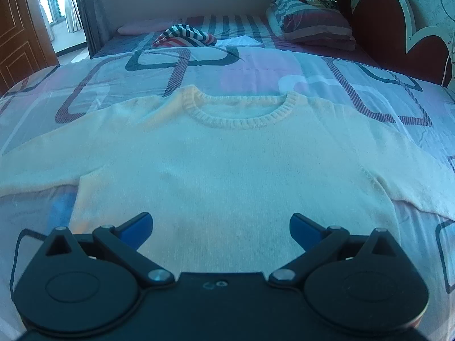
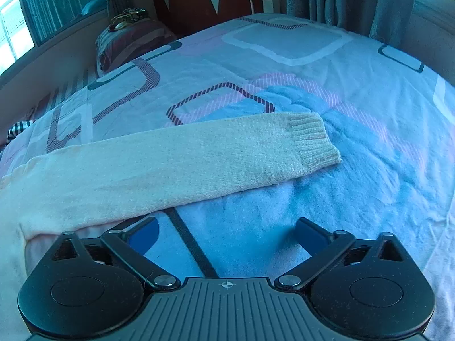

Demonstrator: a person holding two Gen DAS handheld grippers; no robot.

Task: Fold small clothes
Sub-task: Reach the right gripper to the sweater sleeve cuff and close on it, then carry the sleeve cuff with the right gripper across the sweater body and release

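Two grippers hang over the bed with their blue-tipped jaws spread wide and nothing between them: the left gripper sits above the lower body of a cream knit sweater, the right gripper above bare quilt just below that sweater's right sleeve. Beyond them the sweater lies flat and face up, both sleeves stretched outward, the ribbed cuff at the sleeve's far end and the ribbed neckline pointing toward the headboard. Farther off rest a striped garment and striped pillows. Judging from this layout, folding has not begun. The soft knit could bunch or drag if a jaw pinches quilt fabric along with the sleeve, skewing the fold.
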